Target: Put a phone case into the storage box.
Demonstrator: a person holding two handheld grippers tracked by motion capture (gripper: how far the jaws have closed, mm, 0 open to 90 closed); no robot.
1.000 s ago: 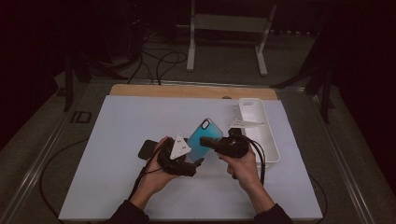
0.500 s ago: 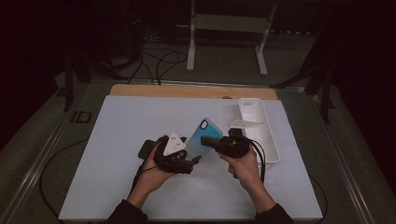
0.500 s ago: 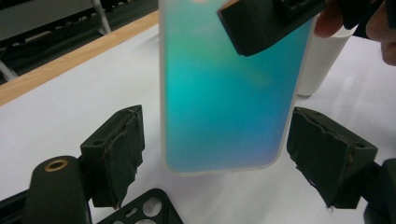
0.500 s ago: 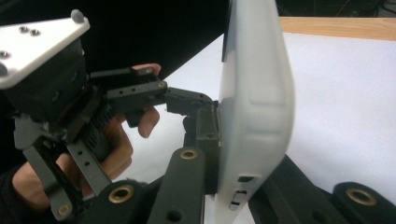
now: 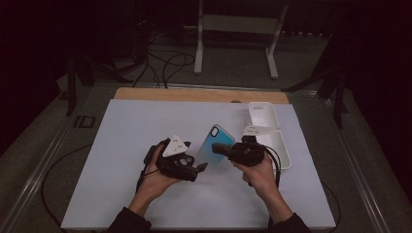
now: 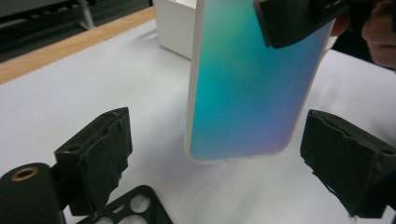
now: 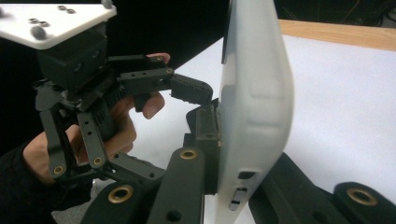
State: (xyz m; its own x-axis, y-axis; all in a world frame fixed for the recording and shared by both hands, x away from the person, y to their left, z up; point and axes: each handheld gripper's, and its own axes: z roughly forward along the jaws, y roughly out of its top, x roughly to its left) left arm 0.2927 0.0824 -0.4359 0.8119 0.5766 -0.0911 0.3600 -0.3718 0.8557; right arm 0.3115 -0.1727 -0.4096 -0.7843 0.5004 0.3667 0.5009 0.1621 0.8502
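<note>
High view: right gripper (image 5: pixel 224 147) clamps a phone case (image 5: pixel 214 144), lifted over the table (image 5: pixel 121 136) | Left gripper view: left gripper (image 6: pixel 224 154) gapes wide around its lower end | Right gripper view: case (image 7: pixel 254 93) edge-on; looks light, thin, bendy; best pinched across the rim.

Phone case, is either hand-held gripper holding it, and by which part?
The right hand-held gripper clamps the phone case across one long edge, near the side buttons. The left hand-held gripper is open around its lower end, not touching.
</note>
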